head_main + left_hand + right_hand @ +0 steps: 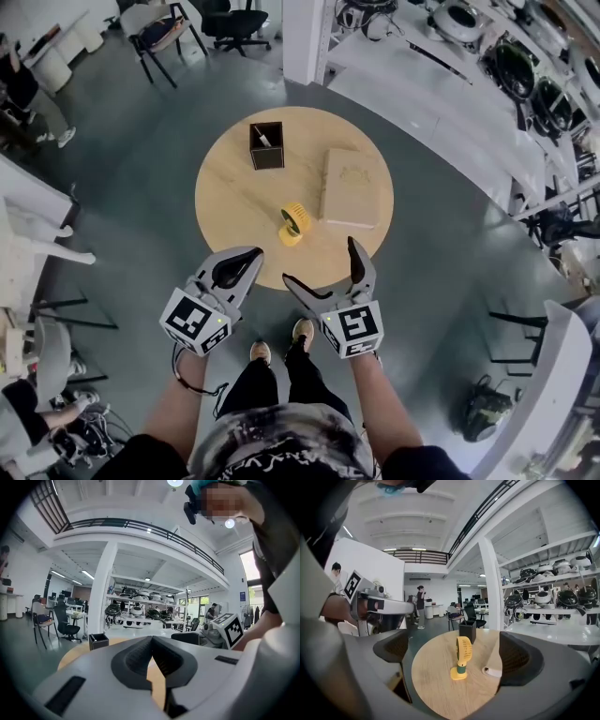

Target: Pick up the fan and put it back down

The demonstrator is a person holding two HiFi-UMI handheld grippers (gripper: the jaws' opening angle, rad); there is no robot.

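A small yellow fan stands upright on its base near the front of the round wooden table. In the right gripper view the fan shows between the wide-apart jaws, some way ahead. My right gripper is open, held at the table's front edge, a little short of the fan. My left gripper is shut with nothing in it, at the front edge to the fan's left. In the left gripper view the left gripper shows its pads pressed together.
A black pen holder stands at the table's back. A pale flat book lies right of the fan. White shelving with helmets runs along the right. Chairs stand far behind. The person's feet are below the table edge.
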